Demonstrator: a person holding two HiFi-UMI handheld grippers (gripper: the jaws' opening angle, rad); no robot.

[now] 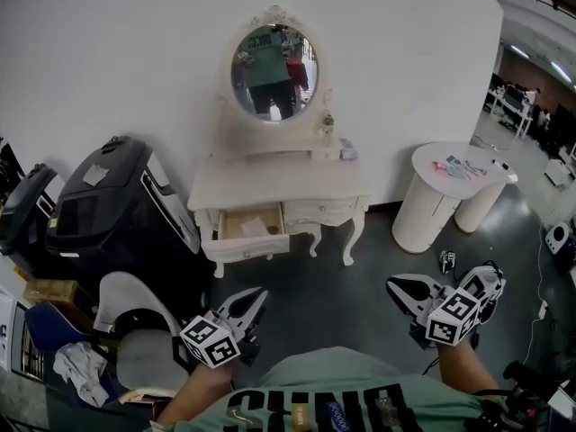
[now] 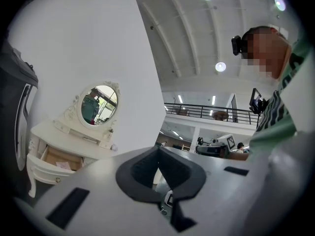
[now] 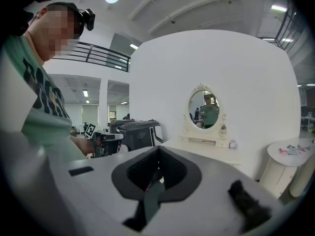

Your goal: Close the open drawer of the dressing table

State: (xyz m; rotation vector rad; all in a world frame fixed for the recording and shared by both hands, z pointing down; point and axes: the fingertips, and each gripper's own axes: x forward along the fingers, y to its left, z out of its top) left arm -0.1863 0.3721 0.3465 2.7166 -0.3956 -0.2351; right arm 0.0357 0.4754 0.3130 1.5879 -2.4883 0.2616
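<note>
My left tongs [image 1: 256, 297] and right tongs [image 1: 396, 285] are both pressed together with nothing between them, held low over the dark floor [image 1: 360, 268] and well apart from the white dressing table [image 1: 335, 190]. Its left drawer [image 1: 253, 227] stands pulled out, and something pale lies inside, too small to make out. In the right gripper view the tongs' own body hides the drawer, so only the tabletop [image 3: 206, 149] and the oval mirror [image 3: 204, 109] show.

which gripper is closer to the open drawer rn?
Left. The left gripper sits almost straight in front of the open drawer, with floor between. The right gripper is off to the drawer's right, farther away. Neither touches it.
</note>
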